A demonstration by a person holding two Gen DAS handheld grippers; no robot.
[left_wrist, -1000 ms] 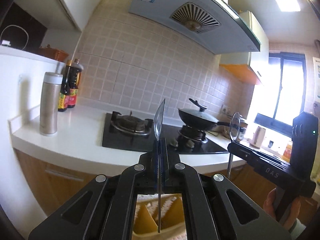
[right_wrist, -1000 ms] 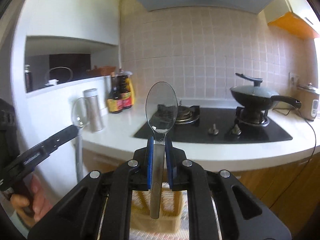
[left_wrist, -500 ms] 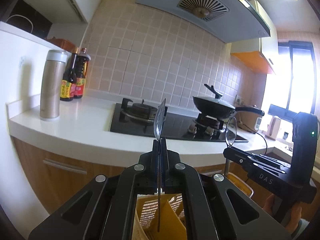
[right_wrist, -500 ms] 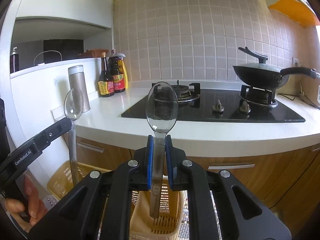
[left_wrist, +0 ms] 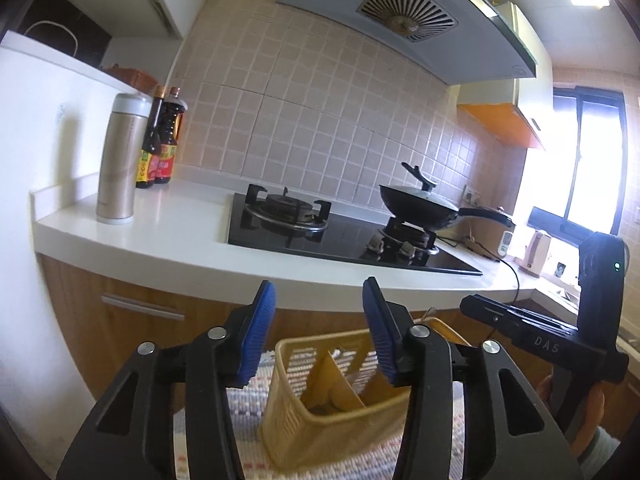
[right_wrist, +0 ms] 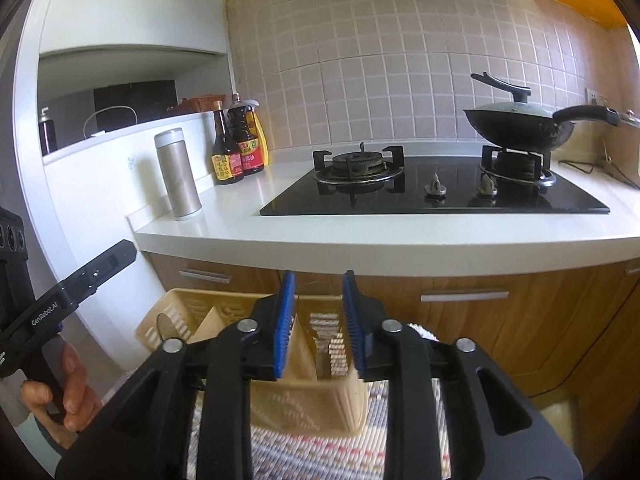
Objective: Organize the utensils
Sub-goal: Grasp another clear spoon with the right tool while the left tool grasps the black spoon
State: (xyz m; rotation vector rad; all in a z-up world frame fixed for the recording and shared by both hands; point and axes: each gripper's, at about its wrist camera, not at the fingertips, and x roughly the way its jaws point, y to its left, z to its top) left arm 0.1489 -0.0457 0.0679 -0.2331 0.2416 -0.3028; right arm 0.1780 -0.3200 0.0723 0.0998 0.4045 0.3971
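Note:
A yellow slotted utensil basket [left_wrist: 320,396] with inner dividers stands on a woven mat, just below both grippers; it also shows in the right wrist view [right_wrist: 224,320]. My left gripper [left_wrist: 318,320] is open and empty above the basket. My right gripper [right_wrist: 318,312] is open and empty above the basket's right compartment. A clear spoon [right_wrist: 164,326] stands in the basket's left compartment, its bowl showing above the rim. The other spoon is hidden.
A white countertop [right_wrist: 360,232] with a black gas hob [right_wrist: 432,196] runs behind, with wooden cabinet doors below. A black wok [right_wrist: 516,124] sits on the right burner. A steel flask [right_wrist: 178,176] and sauce bottles [right_wrist: 236,144] stand at the left. The striped mat [right_wrist: 320,456] lies under the basket.
Both grippers have opened and let go of their spoons, which dropped into the basket. Both grippers have come lower and closer to the basket.

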